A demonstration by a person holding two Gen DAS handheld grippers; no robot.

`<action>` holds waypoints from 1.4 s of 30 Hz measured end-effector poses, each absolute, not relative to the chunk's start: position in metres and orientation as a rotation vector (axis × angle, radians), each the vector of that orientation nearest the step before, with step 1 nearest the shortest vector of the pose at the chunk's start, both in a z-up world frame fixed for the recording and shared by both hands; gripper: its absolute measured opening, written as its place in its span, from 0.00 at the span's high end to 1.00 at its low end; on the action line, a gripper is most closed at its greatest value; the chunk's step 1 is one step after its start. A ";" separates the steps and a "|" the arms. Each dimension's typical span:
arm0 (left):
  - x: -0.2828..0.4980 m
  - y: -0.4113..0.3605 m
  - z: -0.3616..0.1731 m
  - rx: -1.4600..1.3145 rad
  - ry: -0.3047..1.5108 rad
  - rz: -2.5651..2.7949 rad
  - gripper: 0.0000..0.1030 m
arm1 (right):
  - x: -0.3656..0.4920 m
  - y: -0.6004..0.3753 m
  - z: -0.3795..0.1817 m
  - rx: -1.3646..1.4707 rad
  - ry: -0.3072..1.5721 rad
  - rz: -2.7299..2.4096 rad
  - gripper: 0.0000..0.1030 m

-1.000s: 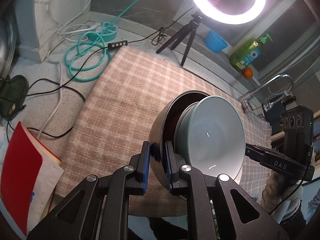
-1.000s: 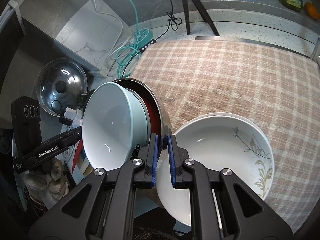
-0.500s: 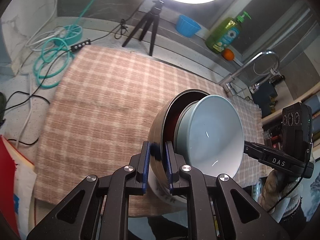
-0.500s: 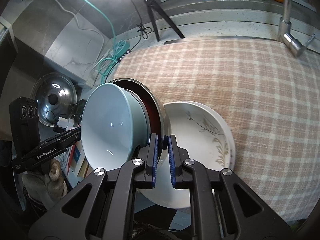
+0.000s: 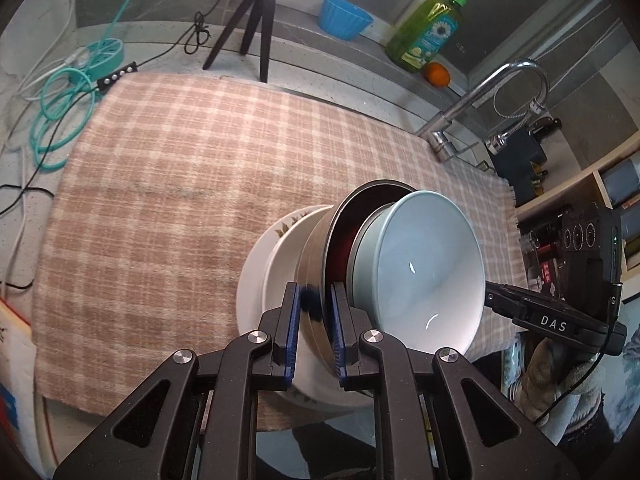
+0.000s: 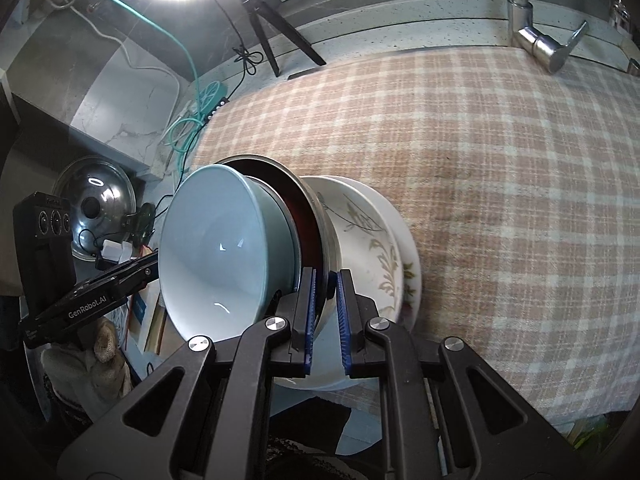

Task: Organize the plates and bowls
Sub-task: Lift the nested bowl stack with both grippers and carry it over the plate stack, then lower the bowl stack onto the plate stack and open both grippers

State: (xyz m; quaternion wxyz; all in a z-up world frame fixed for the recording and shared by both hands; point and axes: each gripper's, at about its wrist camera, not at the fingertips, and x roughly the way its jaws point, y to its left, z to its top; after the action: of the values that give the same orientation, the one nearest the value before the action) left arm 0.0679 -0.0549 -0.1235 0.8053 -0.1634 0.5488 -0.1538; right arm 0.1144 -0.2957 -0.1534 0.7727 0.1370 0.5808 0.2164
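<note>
Pale blue bowl (image 5: pixel 424 264) nested inside steel bowl (image 5: pixel 320 248), tilted on edge. Left claw (image 5: pixel 314 336) and right claw (image 6: pixel 325 316) both clamped on steel rim. Just behind: leaf-patterned plates (image 6: pixel 372 240) on plaid cloth (image 5: pixel 180 160) over the table (image 5: pixel 320 80).

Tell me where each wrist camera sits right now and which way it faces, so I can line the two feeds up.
Left wrist: on the left gripper, looking steeply down over the checked cloth toward tripod and faucet; it shows its own fingers clamped on the steel bowl rim, plus the other gripper and a gloved hand.
Right wrist: on the right gripper, gripping the opposite rim, facing the same cloth; the left gripper shows at its left.
Shared: steel bowl, pale blue bowl nested inside, leaf-patterned plates, cloth, tripod, faucet.
</note>
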 end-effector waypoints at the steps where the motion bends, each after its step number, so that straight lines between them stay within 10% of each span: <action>1: 0.068 -0.056 -0.125 -0.349 1.179 -0.332 0.88 | 0.114 -0.296 -0.154 0.298 1.260 0.465 0.89; 42: 0.070 -0.061 -0.130 -0.312 1.187 -0.327 0.90 | 0.111 -0.305 -0.165 0.295 1.268 0.476 0.88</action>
State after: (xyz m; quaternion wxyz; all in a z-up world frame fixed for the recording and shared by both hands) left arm 0.0698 -0.0612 -0.1296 0.8050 -0.1457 0.5544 -0.1529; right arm 0.1112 -0.3049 -0.1649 0.7694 0.1358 0.5843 0.2194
